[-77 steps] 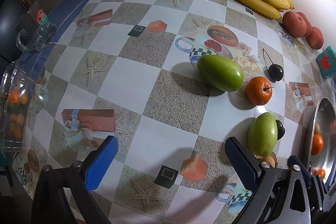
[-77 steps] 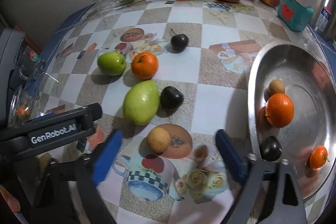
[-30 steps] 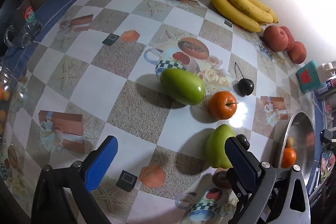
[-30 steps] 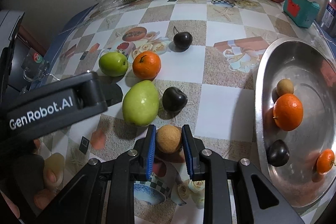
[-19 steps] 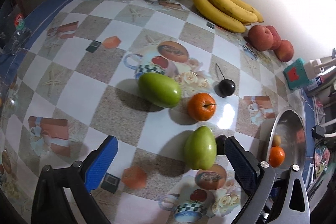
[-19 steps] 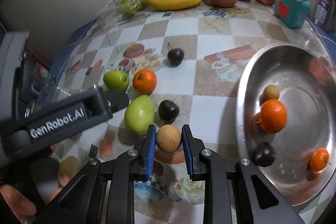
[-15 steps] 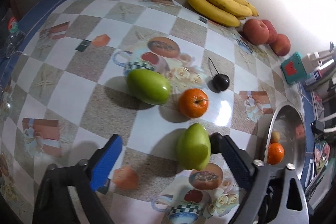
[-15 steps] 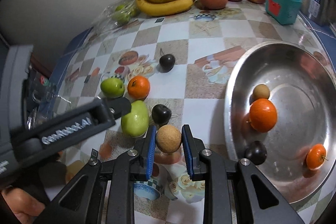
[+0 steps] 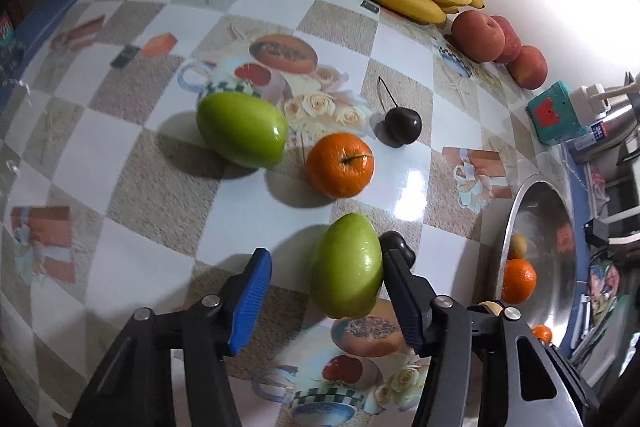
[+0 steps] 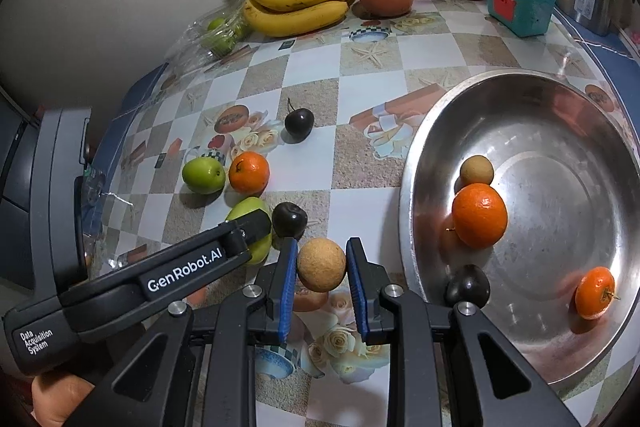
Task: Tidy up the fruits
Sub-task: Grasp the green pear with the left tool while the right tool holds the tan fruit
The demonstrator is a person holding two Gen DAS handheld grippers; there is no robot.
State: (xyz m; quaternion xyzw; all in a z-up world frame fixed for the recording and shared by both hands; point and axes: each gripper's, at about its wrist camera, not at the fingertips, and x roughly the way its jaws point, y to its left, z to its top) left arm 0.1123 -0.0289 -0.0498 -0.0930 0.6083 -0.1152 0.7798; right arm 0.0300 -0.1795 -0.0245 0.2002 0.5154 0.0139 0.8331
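Right gripper (image 10: 321, 269) pinches longan (image 10: 321, 270). Left gripper (image 9: 324, 285), jaws just closing, straddles pear (image 9: 346, 265), left pad clear. Risk: pear rolls into cherry (image 9: 396, 247).

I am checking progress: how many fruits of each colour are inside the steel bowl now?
Orange fruits: 2
Dark fruit: 1
Tan fruit: 1
Total: 4

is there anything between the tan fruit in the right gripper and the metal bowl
Nothing visible. The right gripper is shut on the round tan fruit, held off the table, and the metal bowl sits just to its right with only bare tablecloth between. The bowl's near side already holds a dark plum.
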